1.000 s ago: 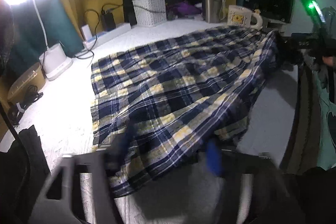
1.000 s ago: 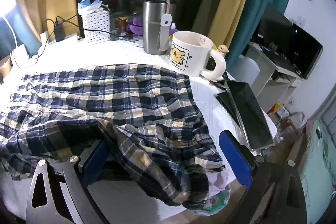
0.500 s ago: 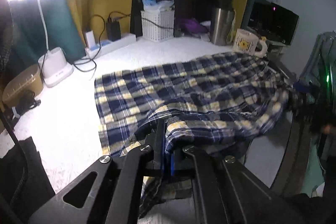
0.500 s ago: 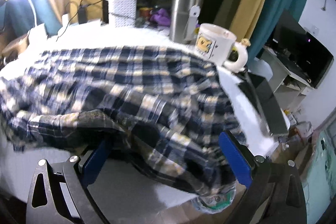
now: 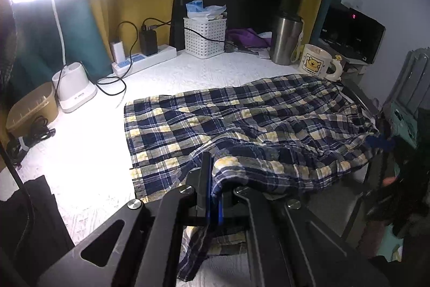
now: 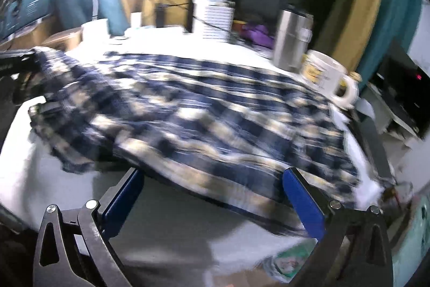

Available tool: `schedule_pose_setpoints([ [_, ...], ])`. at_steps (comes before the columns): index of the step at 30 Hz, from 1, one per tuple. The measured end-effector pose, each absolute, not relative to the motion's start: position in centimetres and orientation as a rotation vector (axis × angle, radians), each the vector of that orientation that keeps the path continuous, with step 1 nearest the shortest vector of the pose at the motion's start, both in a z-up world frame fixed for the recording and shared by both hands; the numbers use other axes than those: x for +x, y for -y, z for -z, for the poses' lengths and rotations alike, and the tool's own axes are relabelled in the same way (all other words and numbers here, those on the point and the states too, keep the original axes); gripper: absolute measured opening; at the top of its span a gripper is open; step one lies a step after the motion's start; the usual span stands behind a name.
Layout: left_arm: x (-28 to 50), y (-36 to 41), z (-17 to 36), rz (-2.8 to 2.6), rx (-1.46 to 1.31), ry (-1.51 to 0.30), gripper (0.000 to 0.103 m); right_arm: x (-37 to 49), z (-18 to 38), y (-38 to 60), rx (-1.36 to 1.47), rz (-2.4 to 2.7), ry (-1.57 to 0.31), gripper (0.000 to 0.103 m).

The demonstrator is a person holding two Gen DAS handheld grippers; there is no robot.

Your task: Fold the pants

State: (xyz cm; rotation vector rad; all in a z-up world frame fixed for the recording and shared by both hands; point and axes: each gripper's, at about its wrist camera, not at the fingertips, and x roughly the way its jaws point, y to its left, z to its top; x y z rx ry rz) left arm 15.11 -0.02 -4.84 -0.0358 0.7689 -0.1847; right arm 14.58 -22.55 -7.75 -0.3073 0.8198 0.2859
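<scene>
Plaid pants (image 5: 242, 120) lie mostly unfolded on the surface (image 5: 88, 152), left tool (image 5: 213, 195) clamped on the six-o'clock edge, right tool (image 6: 215, 195) apart, folding barely begun.

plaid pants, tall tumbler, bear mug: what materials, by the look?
Navy-and-yellow plaid pants: thin woven cloth, likely cotton; matte, creases and drapes softly. Tall silver tumbler: probably stainless steel; brushed grey sheen, dark lid. Cream bear-print mug: looks like glazed ceramic; glossy, thick wall and handle.
</scene>
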Motion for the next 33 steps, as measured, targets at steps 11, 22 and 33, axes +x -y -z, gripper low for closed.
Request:
schedule_pose_setpoints([
  [11, 14.3, -0.3, 4.1, 0.178, -0.026, -0.765, 0.002, 15.6, 9.9, 20.1, -0.464, -0.204, -0.733, 0.103],
  [22, 14.1, -0.1, 5.3, 0.152, 0.005, -0.789, 0.002, 17.1, 10.4, 29.5, -0.42, -0.032, -0.779, 0.059],
  [33, 13.5, 2.0, 8.2, 0.165, 0.087, -0.834, 0.003, 16.6, 9.0, 32.8, -0.32, -0.018, -0.751, 0.02],
])
